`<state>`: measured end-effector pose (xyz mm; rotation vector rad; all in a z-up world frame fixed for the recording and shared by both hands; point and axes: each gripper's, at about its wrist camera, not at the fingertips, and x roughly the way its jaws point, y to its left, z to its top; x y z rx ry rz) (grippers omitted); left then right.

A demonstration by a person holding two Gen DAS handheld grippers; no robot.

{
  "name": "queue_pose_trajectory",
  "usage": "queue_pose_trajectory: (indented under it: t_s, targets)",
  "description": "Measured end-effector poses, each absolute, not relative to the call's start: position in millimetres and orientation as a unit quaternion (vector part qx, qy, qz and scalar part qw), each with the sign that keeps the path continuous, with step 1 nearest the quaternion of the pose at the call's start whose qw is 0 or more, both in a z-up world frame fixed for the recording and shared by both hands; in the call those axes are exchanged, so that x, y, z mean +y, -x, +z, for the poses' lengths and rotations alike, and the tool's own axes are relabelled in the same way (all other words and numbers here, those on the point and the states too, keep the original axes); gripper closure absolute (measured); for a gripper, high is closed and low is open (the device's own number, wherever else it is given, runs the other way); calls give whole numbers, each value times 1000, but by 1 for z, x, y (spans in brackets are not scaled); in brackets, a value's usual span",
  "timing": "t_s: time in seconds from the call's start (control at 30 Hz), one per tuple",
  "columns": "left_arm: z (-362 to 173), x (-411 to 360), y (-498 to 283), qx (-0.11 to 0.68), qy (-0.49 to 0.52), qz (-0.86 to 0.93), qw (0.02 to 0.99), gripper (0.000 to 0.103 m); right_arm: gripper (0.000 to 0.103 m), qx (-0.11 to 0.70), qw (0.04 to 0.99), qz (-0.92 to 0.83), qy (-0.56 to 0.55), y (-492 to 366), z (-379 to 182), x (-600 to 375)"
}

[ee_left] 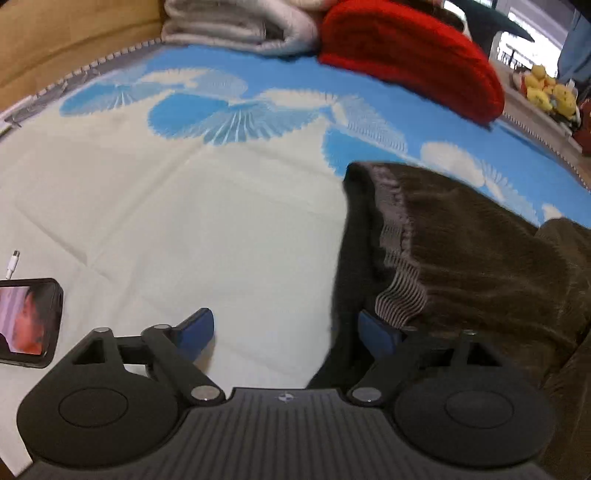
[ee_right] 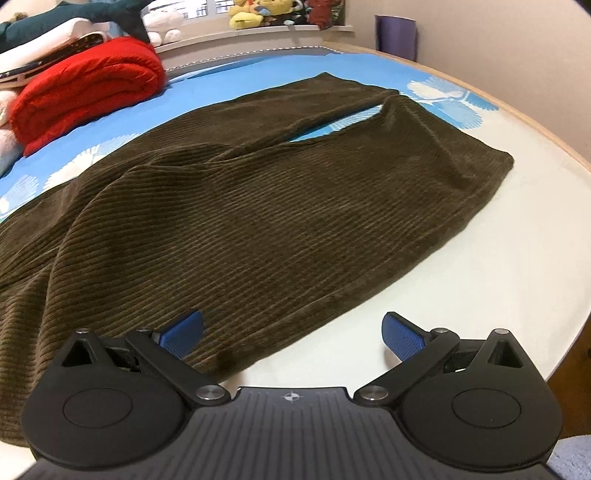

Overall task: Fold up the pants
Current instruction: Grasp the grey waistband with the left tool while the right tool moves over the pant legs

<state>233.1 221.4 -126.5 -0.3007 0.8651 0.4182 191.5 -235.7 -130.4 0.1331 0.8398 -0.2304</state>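
Dark brown corduroy pants (ee_right: 258,206) lie spread on a bed, their two legs running away toward the far right. The waistband with its grey ribbed elastic (ee_left: 399,266) shows in the left wrist view. My left gripper (ee_left: 291,332) is open at the waistband corner; its right finger sits under or against the fabric edge, its left finger over bare sheet. My right gripper (ee_right: 291,332) is open and low at the near edge of the pants; its left finger is over the fabric, its right finger over the sheet.
The bed sheet (ee_left: 184,221) is white with a blue fan pattern. A red folded blanket (ee_right: 85,88) and grey folded cloth (ee_left: 236,26) lie at the head. A phone (ee_left: 26,321) with a cable lies at left. Plush toys (ee_right: 258,11) sit on the windowsill.
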Motion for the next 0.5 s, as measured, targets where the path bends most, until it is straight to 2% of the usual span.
queue_pose_trajectory:
  t_s: [0.2,0.37,0.5]
  targets:
    - [-145,230,-238,439,249,163,848,14,1,409,904,-110,-54,-191,-133,-233]
    - [-141,251,-239,440,259,156,846,14,1,416,900,-110,-69,-191,-135,-236]
    - [-144,274,-235,429,320,121,836,13,1,418,900,-104,-69,-189,-135,-237]
